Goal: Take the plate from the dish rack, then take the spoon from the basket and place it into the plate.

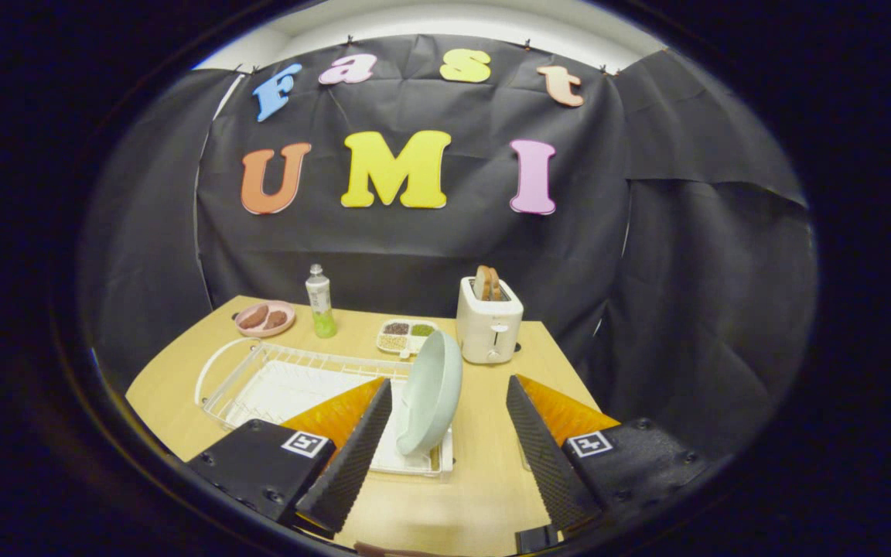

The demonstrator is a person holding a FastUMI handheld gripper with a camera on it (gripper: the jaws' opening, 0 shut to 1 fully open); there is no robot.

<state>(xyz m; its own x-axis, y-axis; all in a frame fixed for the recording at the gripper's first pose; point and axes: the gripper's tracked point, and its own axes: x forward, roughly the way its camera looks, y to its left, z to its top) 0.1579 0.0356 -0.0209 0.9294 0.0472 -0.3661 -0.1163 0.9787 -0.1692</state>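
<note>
Claw [445, 433] released, fingers spread; plate [431, 391] upright in dish rack [260, 379], seemingly untouched between them.

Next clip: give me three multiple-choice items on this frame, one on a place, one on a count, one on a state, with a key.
1. Where does the plate stand?
A. in the dish rack, on edge
B. flat on the table
C. on the toaster

2. How many slices stick out of the toaster?
A. none
B. two
C. five

3. How are the fingers of the gripper?
A. shut on the plate
B. shut on nothing
C. spread open, plate between them

Key: 1 A, the plate stands on edge at the rack's near end. 2 B, two brown slices show in the slots. 3 C, a wide gap lies between the fingers and neither clearly presses on the plate.
</note>
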